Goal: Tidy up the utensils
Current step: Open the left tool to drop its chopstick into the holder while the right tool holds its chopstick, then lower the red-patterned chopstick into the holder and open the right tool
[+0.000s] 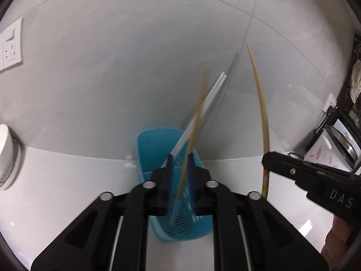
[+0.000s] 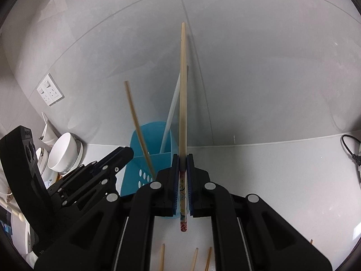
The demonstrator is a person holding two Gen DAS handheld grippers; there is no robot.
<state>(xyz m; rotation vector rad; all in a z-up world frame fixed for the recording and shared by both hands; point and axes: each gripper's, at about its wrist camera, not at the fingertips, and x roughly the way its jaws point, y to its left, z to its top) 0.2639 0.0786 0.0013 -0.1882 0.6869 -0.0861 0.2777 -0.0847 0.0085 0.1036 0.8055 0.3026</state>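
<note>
A blue slotted utensil holder [image 1: 158, 144] stands on the white counter against the wall; it also shows in the right wrist view [image 2: 155, 140]. White chopsticks [image 1: 209, 97] lean in it. My left gripper [image 1: 180, 158] hangs right above the holder, fingers slightly apart, with a blurred wooden chopstick [image 1: 196, 117] between them, its lower end in the holder. My right gripper [image 2: 183, 158] is shut on a patterned wooden chopstick [image 2: 183, 94] held upright, just right of the holder. It shows in the left wrist view [image 1: 259, 94].
A white bowl [image 2: 62, 153] and dishes sit at the left by the wall sockets [image 2: 49, 92]. Loose wooden chopsticks [image 2: 162, 257] lie on the counter near me. A black rack with a pot [image 1: 338, 142] stands at the right. A black cable [image 2: 349, 149] lies far right.
</note>
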